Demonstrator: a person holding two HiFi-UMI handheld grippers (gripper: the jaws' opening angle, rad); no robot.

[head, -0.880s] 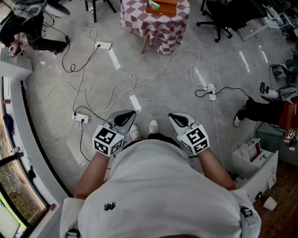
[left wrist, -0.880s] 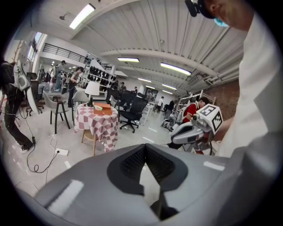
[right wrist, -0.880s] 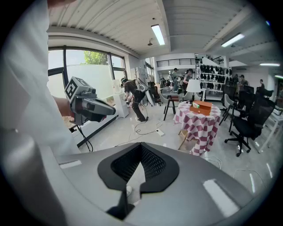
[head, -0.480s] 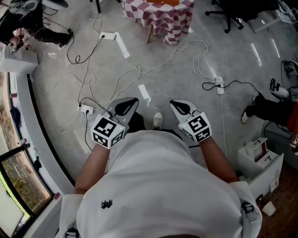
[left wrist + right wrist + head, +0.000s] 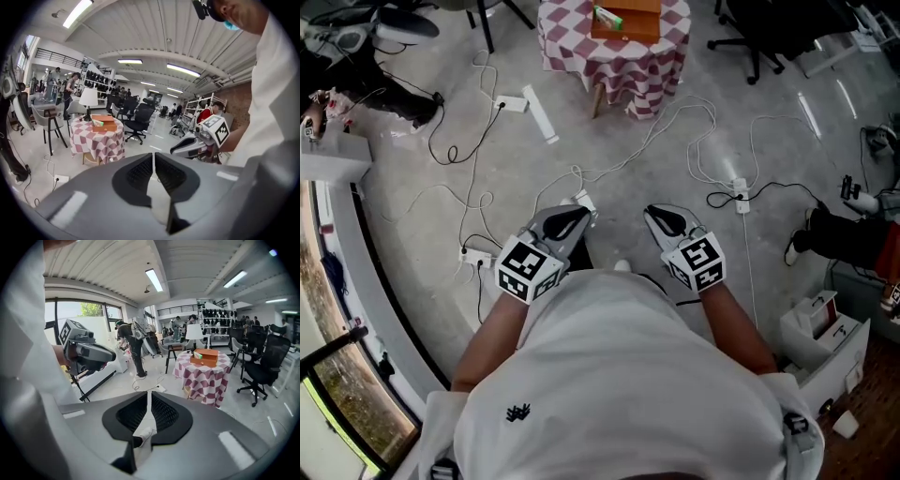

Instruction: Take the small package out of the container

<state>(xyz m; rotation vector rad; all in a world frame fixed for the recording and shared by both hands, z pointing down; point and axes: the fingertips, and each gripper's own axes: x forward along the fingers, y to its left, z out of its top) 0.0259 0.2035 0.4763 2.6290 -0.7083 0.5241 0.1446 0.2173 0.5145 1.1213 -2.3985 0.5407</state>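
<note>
A round table with a red-and-white checked cloth (image 5: 614,52) stands across the floor ahead of me. On it sits an orange wooden container (image 5: 628,19) with a small green package (image 5: 607,16) at its left end. The container (image 5: 106,123) (image 5: 206,357) and package (image 5: 97,123) (image 5: 198,355) also show, far off, in both gripper views. My left gripper (image 5: 569,223) and right gripper (image 5: 667,222) are held side by side at waist height, well short of the table. Both have their jaws together with nothing between them. Each gripper sees the other: right gripper (image 5: 201,139), left gripper (image 5: 89,354).
White cables and power strips (image 5: 737,185) trail over the grey floor between me and the table. Black office chairs (image 5: 759,33) stand at the far right, a white box (image 5: 820,328) at the near right. A window ledge (image 5: 356,281) runs along the left.
The view has moved toward the table: the container, cut off half a second ago, is back in full view. Both grippers kept their pose in front of the body.
</note>
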